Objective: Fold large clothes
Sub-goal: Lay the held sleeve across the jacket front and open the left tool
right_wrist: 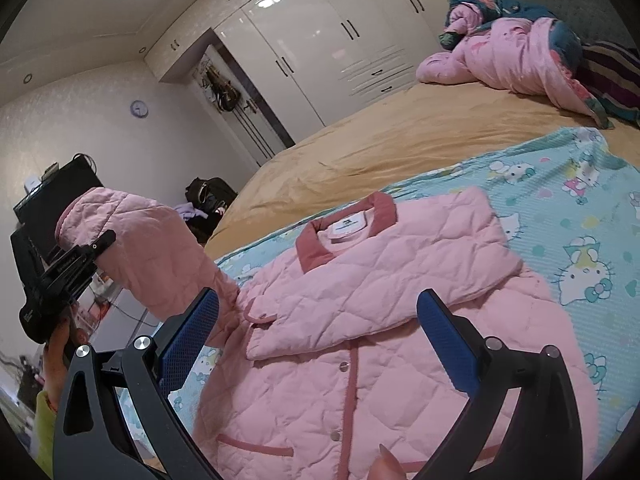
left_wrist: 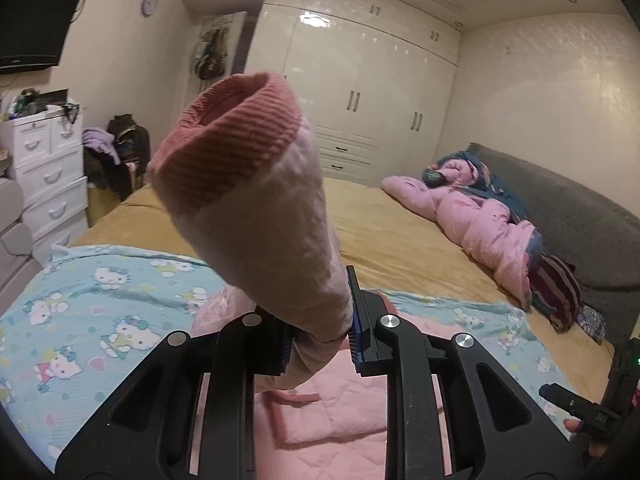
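Bed (right_wrist: pixel 320 152) – soft puffy jacket (right_wrist: pixel 360 320), left gripper (left_wrist: pixel 320 336) clamps sleeve (left_wrist: pixel 256 184) near cuff, right gripper (right_wrist: pixel 320 328) open – grab hem

A bed (right_wrist: pixel 360 148) with a mustard-yellow sheet carries a light blue cartoon-cat blanket (right_wrist: pixel 580 240) along its near edge, and a crumpled pink quilt (left_wrist: pixel 472 220) lies at the head end against a grey headboard (left_wrist: pixel 580 216). Glossy white wardrobes (left_wrist: pixel 360 92) fill the far wall. Beyond the bed's foot stand white drawers (left_wrist: pixel 48 168), a pile of clothes (left_wrist: pixel 116 148), a wall-mounted television (left_wrist: pixel 32 32) and a round clock (left_wrist: pixel 149 4).
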### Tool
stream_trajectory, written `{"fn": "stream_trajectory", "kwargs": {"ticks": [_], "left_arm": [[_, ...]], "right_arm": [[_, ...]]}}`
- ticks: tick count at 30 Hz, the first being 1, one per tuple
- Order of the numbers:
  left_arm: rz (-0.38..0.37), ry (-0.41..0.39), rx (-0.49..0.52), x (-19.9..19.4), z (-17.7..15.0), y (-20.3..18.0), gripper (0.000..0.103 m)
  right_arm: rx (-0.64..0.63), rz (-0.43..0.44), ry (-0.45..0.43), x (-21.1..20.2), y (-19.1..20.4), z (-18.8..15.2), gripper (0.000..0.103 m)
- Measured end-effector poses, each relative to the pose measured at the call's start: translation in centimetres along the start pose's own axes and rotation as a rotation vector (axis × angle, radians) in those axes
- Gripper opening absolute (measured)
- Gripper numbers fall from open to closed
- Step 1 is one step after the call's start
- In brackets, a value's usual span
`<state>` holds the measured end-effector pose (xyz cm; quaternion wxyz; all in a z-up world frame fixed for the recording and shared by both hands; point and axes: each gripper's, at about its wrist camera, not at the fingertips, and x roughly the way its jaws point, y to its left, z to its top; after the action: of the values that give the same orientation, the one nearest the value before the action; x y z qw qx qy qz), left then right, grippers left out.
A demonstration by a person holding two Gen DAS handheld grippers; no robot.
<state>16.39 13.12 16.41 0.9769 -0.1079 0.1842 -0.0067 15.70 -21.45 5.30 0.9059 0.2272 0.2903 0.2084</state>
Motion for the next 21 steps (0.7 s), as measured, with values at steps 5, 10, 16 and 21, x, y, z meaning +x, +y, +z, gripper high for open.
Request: {"fn": "stream_trajectory", "kwargs": {"ticks": [5,10,16,21], "left_arm": [[-0.04,0.023,0.024,1.6,-0.7,-2.6,0.014],[-0.074,0.054,0.053,3.1,-1.5,-4.8,0.014],[-0.115,0.098,0.076,5.2,-3.0,-6.3,0.014],[-0.147,0.145,0.106,7.4,-4.6,-8.1,0.014]], "right_arm": [[0.029,-0.018,-0.002,-0.5,-1.9,0.2,0.099],[0.067,-0.036,-0.01,-0.9,-4.0,0.1,0.099],[0.086,-0.067,-0.001,-0.7,-5.8,0.1,0.099],[0.098,-0.1,-0.001,-0.5,-7.0,0.1,0.099]]}}
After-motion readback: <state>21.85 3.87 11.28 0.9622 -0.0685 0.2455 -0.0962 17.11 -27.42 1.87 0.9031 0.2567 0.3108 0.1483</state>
